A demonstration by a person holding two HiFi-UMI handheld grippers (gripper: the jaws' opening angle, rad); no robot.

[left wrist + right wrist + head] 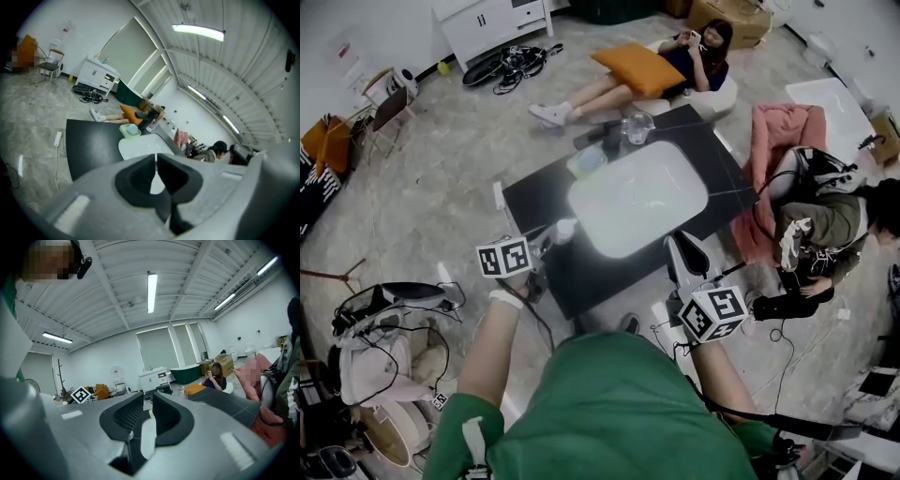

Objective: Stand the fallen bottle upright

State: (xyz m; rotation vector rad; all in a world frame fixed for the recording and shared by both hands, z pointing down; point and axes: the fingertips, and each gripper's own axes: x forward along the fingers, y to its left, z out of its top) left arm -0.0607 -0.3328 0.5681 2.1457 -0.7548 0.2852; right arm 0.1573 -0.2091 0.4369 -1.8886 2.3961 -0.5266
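A black table [534, 202] carries a wide white mat [637, 197] that shines under glare. At the table's far end stands a clear glass vessel [637, 126]; whether it is the bottle, or upright, I cannot tell. A pale green dish [587, 161] [130, 131] with a blue lump lies beside it. My left gripper [562, 229] [156, 157] hovers over the table's near left corner, jaws together and empty. My right gripper [684, 251] [148, 401] hangs off the near right edge, jaws almost touching, nothing between them.
One person reclines on the floor behind an orange cushion [637, 67] past the table. Another crouches at the right [825, 230] beside a pink cloth [783, 141]. Cables and gear [384, 309] crowd the floor at the left. A power strip [499, 195] lies by the table's left edge.
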